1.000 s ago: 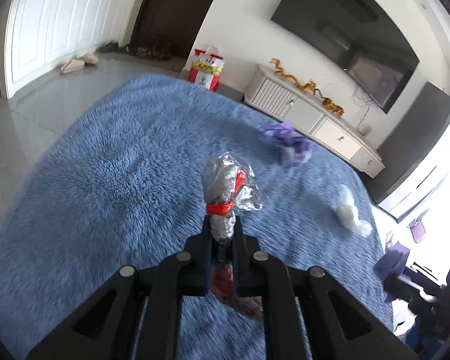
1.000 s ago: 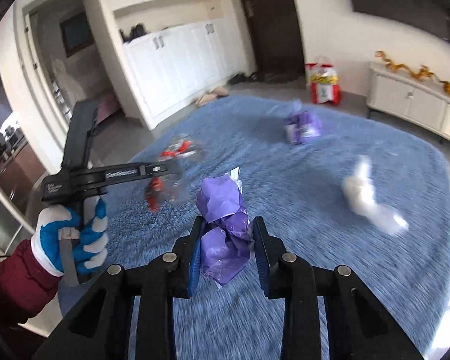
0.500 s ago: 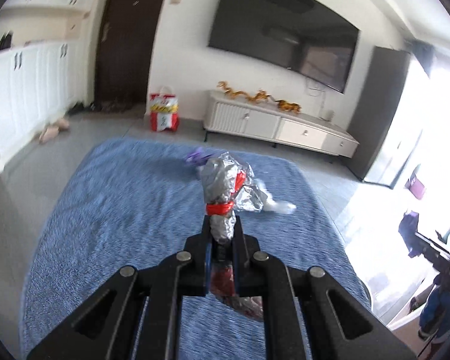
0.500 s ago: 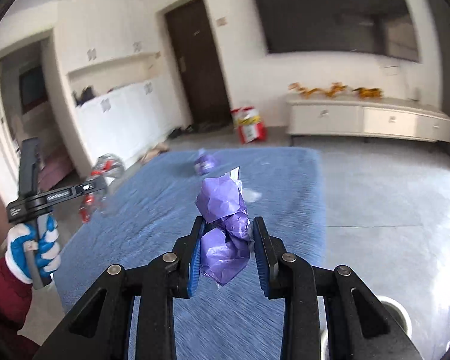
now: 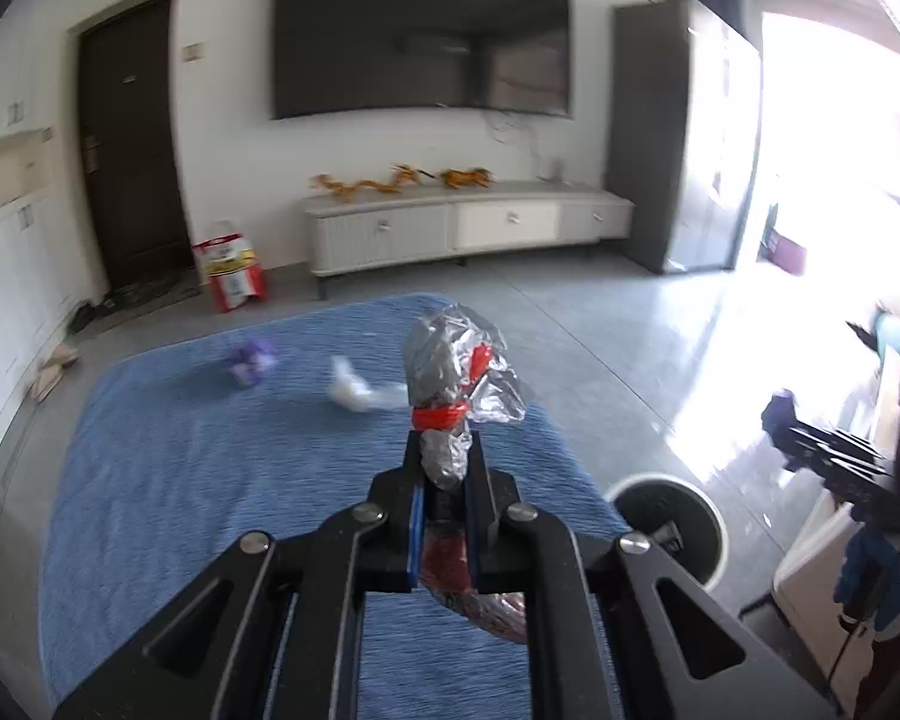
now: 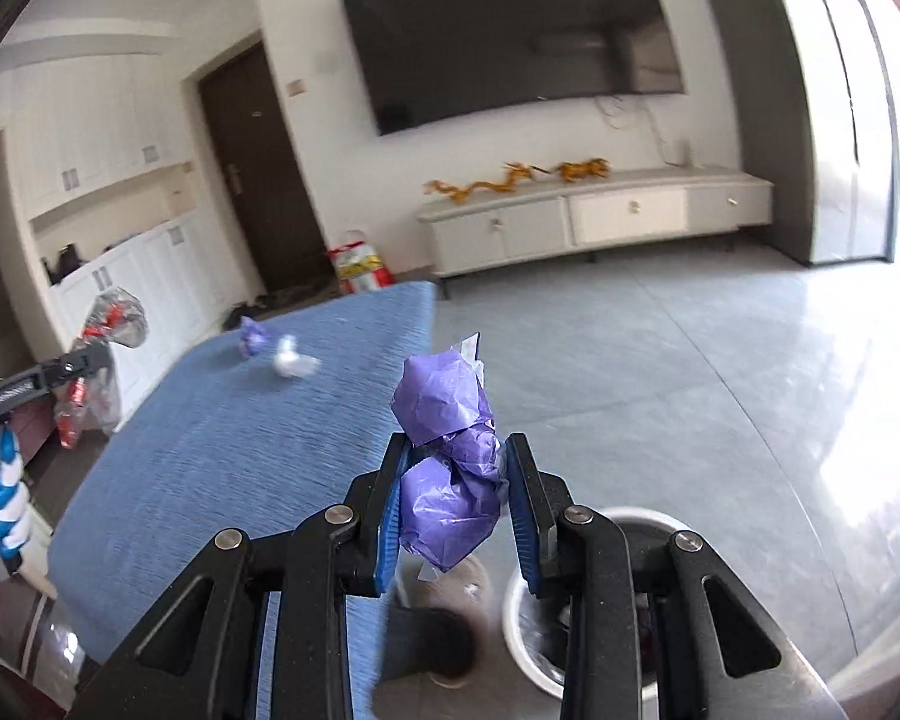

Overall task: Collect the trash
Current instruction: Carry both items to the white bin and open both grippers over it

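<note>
The left tongs point(image 5: 444, 480) clench a crumpled silver foil wrapper with red bands point(image 5: 453, 375); the right tongs point(image 6: 455, 483) grasp a crumpled purple plastic bag point(image 6: 447, 450) above a white round bin point(image 6: 525, 618).

A home living room: wall-mounted television point(image 5: 420, 36), low media cabinet point(image 5: 468, 228), blue rug point(image 5: 210, 480).
</note>
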Demonstrator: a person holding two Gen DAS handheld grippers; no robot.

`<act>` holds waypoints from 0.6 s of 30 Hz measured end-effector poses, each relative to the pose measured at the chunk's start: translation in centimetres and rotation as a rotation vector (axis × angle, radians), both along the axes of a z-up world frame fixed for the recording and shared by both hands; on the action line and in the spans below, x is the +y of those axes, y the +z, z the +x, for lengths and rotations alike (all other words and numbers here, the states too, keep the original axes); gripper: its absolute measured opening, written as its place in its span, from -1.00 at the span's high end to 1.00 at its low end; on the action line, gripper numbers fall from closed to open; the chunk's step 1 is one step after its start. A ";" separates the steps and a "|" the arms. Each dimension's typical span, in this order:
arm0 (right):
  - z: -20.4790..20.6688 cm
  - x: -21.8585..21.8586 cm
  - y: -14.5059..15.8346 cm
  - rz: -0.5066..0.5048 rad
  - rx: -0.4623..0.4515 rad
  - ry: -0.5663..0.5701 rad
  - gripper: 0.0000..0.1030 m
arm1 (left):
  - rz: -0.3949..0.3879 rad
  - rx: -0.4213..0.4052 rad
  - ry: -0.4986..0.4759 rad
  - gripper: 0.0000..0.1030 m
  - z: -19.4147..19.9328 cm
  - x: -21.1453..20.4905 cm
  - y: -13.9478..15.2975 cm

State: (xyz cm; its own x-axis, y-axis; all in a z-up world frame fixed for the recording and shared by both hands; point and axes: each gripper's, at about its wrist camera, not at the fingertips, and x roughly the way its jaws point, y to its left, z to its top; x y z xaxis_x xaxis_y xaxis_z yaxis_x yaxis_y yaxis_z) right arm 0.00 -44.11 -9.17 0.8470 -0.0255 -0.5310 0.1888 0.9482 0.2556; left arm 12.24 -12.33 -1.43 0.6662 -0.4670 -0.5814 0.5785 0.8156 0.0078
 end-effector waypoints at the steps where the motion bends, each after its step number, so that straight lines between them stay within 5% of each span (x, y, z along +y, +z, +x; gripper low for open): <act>1: -0.1 -0.4 -0.6 0.004 0.009 -0.012 0.40 | 0.012 0.002 -0.021 0.82 -0.2 -1.2 -0.3; 18: 0.2 -7.8 -12.1 0.140 0.230 -0.166 0.38 | 0.202 0.240 -0.356 0.81 -0.4 -21.4 -9.2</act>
